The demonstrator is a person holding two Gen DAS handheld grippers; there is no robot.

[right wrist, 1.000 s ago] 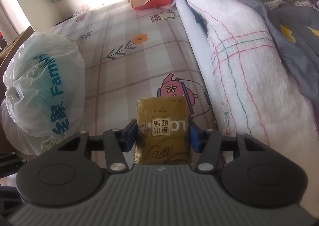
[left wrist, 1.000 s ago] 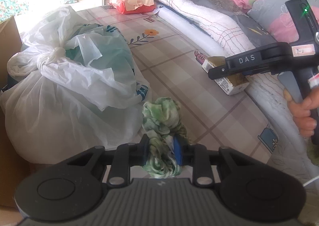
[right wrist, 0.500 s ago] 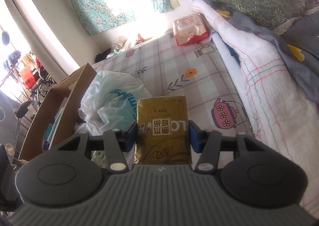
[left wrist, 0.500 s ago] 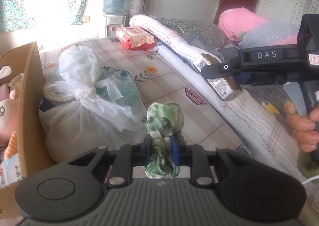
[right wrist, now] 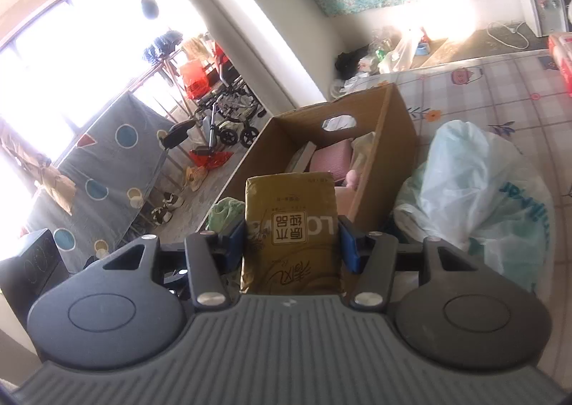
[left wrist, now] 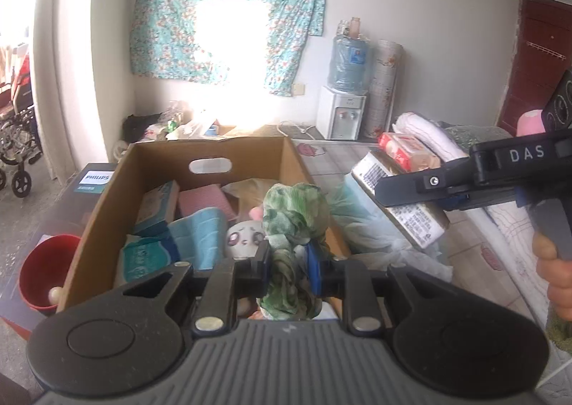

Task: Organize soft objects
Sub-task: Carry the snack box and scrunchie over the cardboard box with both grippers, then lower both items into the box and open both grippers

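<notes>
The left gripper (left wrist: 289,258) has its jaws pinched narrow on a knotted green cloth (left wrist: 291,222), which hangs in the air over the near end of an open cardboard box (left wrist: 207,154). The box stands against the edge of the bed (right wrist: 500,83), and inside it lie a blue towel (left wrist: 203,229), a pink pad (left wrist: 205,201), some packs and a white plush face (left wrist: 243,238) just behind the cloth.

The right gripper (right wrist: 291,242) has its jaws set wider, gripping a gold tissue pack (right wrist: 290,226) by its two sides. From the left camera that pack (left wrist: 400,204) is held up to the right of the box, above a knotted white plastic bag (right wrist: 479,186) that rests on the bed, touching the box's right wall. The person's right hand (left wrist: 552,279) wraps that gripper's handle.

A red tissue pack (left wrist: 407,151) sits farther back on the bed beside a rolled white quilt (left wrist: 425,133). On the floor to the left of the box stands a red bucket (left wrist: 39,272).
</notes>
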